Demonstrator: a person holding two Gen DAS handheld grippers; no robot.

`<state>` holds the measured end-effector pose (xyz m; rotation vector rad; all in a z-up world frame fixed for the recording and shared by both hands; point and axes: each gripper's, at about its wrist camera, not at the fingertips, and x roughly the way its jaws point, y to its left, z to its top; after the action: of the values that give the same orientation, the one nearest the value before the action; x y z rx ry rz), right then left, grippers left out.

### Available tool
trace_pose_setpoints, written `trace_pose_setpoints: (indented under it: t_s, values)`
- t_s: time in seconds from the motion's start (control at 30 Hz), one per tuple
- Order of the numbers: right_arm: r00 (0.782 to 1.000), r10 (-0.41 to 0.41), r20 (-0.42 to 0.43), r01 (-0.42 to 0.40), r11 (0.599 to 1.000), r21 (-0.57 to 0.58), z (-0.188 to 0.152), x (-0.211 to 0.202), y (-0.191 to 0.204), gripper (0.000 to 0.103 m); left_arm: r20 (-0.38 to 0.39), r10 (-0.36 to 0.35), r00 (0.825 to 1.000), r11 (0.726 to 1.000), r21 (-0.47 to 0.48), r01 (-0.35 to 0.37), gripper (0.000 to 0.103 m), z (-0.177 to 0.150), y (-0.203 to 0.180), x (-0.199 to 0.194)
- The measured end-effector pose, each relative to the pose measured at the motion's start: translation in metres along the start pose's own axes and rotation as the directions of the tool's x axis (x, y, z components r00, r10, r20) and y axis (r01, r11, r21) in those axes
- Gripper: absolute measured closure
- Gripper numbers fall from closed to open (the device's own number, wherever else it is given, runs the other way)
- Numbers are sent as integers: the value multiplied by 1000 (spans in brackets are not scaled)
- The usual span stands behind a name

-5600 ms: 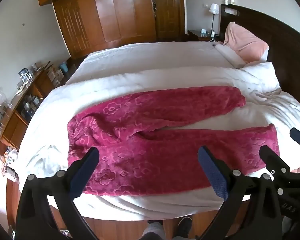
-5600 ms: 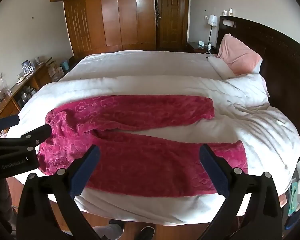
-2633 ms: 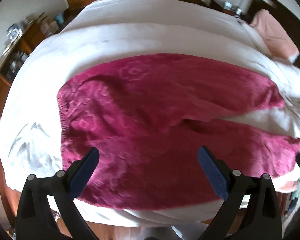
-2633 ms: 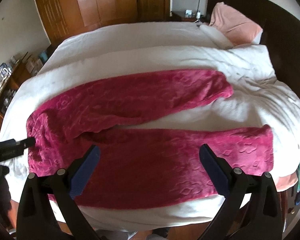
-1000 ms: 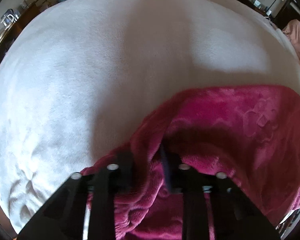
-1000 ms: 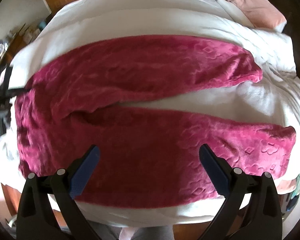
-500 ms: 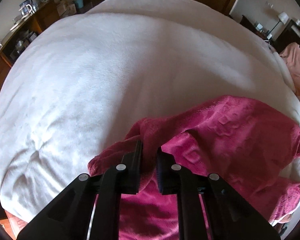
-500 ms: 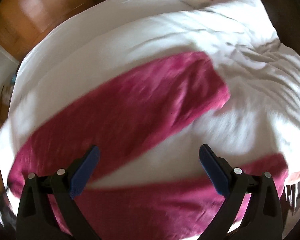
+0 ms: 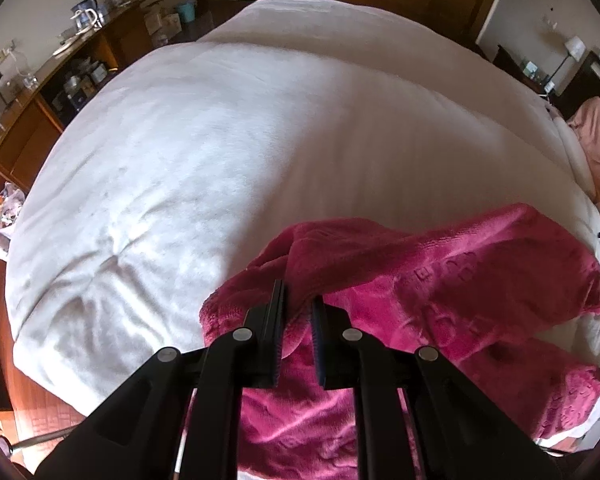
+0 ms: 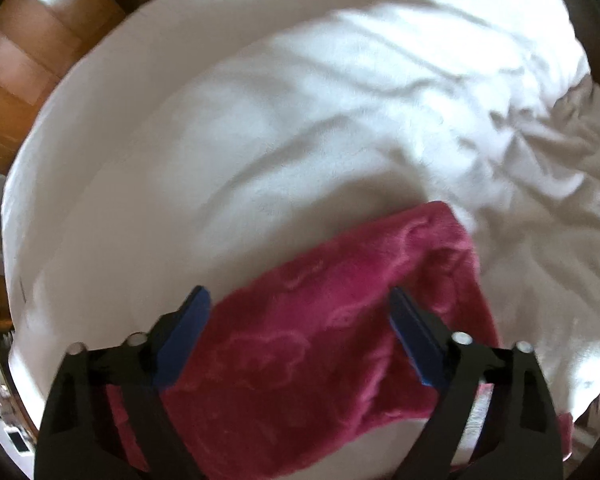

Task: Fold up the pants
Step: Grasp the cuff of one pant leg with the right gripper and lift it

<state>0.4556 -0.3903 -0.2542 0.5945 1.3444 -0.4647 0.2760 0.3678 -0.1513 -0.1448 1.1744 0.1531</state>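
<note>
Magenta fleece pants (image 9: 452, 280) lie on a white duvet (image 9: 228, 152). My left gripper (image 9: 298, 300) is shut on the waistband corner and holds it raised off the bed, the fabric bunched over its blue pads. In the right wrist view the far leg's cuff end (image 10: 340, 320) lies right under my right gripper (image 10: 298, 304). Its jaws are wide and closing, the blue pads (image 10: 188, 328) standing either side of the leg and clear of the fabric. The picture there is blurred by motion.
A wooden desk with a kettle and clutter (image 9: 60, 60) runs along the left of the bed. A pink pillow (image 9: 598, 144) and a bedside lamp (image 9: 572, 46) are at the right. Wooden floor (image 10: 28, 60) shows beyond the bed's far edge. The duvet is wrinkled at the right (image 10: 520, 128).
My left gripper has lifted the waistband higher off the duvet. My right gripper has swept along the far leg to its cuff end, and its jaws have begun to narrow.
</note>
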Motion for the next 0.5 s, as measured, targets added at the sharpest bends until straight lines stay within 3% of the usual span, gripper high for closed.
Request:
trace_pose_setpoints:
  t_s: [0.17, 0.37, 0.5]
  values:
    - [995, -17, -99, 26, 995, 91, 13, 35, 2, 20, 14, 10, 1000, 1000, -13, -9, 92, -10, 2, -18]
    - [985, -85, -150, 97, 992, 75, 21, 54, 11, 20, 19, 27, 999, 999, -27, -27, 92, -22, 5, -38]
    - [977, -129, -168, 138, 989, 46, 19, 59, 18, 32, 35, 38, 999, 999, -30, -37, 94, -26, 5, -47]
